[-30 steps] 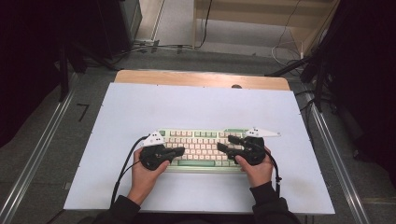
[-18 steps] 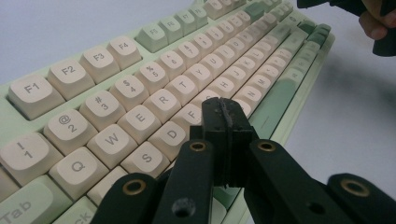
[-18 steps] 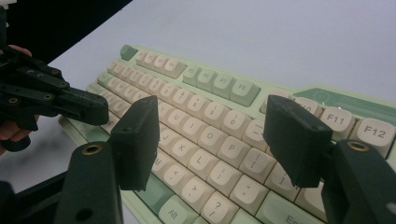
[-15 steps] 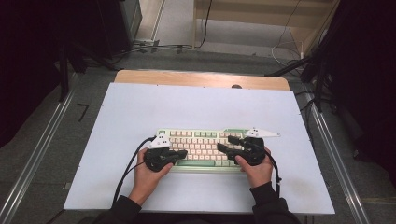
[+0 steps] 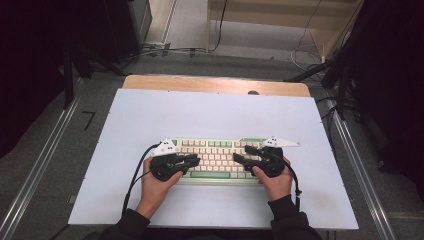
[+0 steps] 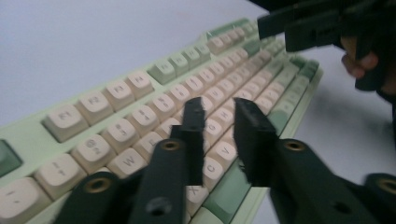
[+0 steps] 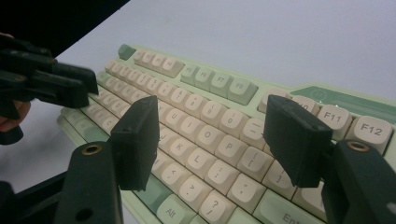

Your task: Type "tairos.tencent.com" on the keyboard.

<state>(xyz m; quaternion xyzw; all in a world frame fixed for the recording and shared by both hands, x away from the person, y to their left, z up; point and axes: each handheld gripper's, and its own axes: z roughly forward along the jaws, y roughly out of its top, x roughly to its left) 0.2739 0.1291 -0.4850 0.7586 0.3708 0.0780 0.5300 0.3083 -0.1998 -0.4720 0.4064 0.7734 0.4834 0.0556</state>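
White tabletop (image 5: 150, 115) runs under everything you work on, with grey floor and cables beyond its far edge. Nearest you, at 6 o'clock on the sheet, your 2 forearms come in and each hand holds a set of tongs over the keyboard (image 5: 217, 150), which lies just below the middle of the table, long side facing you. Your left gripper (image 5: 192, 161) sits at the keyboard's 9 o'clock end and points toward 3 o'clock; its jaws have just been opening and now stand a narrow gap apart over the letter keys, with nothing between them. In the left gripper view (image 6: 219, 116) they hover above the C and V keys (image 6: 219, 156), though the blur makes it hard to say whether a tip brushes a cap. Your right gripper (image 5: 240, 156) sits at the 3 o'clock end, pointing toward 9 o'clock, jaws spread wide and empty above the keys (image 7: 210, 135). Farther off, at 12 o'clock, a wooden strip (image 5: 215, 85) edges the table.
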